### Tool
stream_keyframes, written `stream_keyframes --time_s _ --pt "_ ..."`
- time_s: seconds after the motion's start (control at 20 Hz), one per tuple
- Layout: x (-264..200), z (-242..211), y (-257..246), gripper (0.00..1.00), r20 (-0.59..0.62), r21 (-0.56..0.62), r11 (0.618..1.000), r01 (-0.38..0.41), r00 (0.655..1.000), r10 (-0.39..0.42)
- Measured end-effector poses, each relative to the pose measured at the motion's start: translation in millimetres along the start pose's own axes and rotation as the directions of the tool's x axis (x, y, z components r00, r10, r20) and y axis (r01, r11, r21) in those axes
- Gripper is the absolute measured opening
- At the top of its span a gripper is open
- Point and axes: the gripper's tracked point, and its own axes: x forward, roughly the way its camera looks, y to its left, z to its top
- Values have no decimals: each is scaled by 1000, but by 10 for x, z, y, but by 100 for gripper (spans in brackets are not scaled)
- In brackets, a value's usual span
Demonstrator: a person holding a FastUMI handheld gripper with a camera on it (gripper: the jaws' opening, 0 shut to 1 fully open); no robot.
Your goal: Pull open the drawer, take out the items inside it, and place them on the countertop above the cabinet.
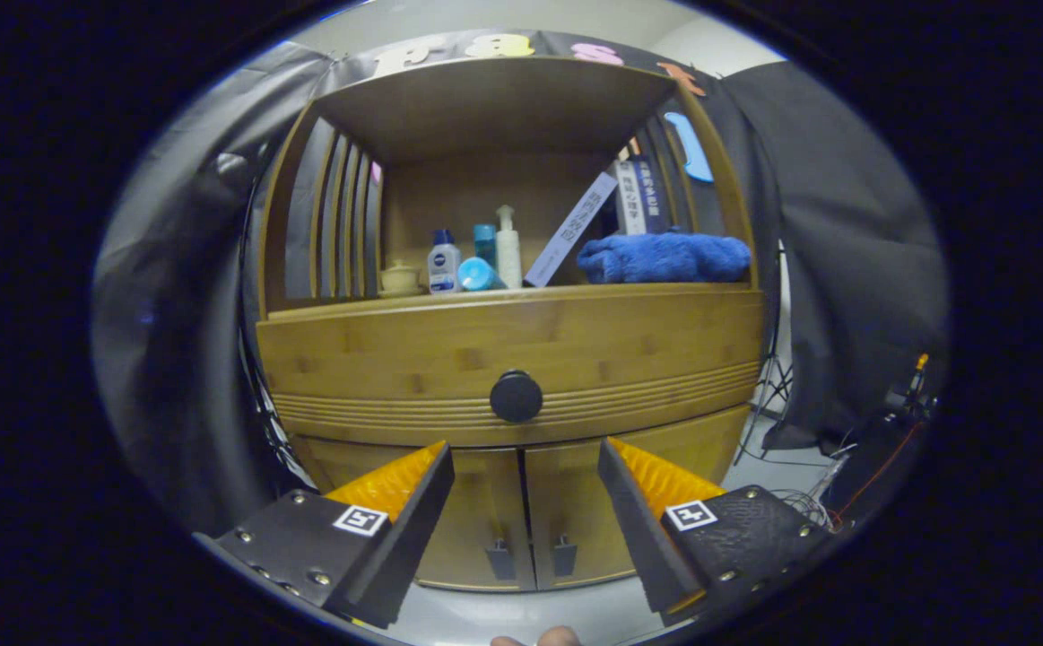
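The gripper (525, 467) sits nearest the camera with its two fingers spread wide apart and nothing between them; the gap faces the cabinet (512, 359) front.

Left finger (395, 502): its tip points at the left lower door (467, 529). Beyond and above it, on the countertop (503, 294), stand a small lidded pot (399, 278), a white bottle with a blue cap (442, 262), a teal container (483, 260) and a pump bottle (508, 248).

Between the fingers and beyond them: the drawer (512, 359) is closed flush with the cabinet front. Its round dark knob (516, 397) lies just above the line joining the fingertips, roughly centred in the gap. Two small door pulls (532, 556) hang lower, where the doors meet.

Right finger (656, 502): its tip points at the right lower door (593, 520). Beyond and above it lie a leaning book (570, 230) and a folded blue towel (663, 257).

The closed drawer fits two stages: contents inside awaiting removal, or the drawer shut again with items already on the countertop. The pictures do not settle which.

Should the drawer need pulling, the gripper ought to rise slightly and advance until the knob sits well between the fingers, close squarely on its sides behind the widest part, then draw straight back along the drawer's travel. An off-axis pull may bind the drawer or let the knob slip free.
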Motion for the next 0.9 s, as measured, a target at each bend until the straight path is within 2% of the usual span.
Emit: stream_keyframes --time_s 0.15,0.35,0.65,0.9 --pt "-351 275 -101 97 20 52 998 28 999 -29" --pt "-750 680 -126 99 41 70 997 23 999 -26" --pt "-1154 1383 161 99 57 66 996 -55 997 51" --pt "-1453 2104 240 99 150 76 996 -40 988 28"
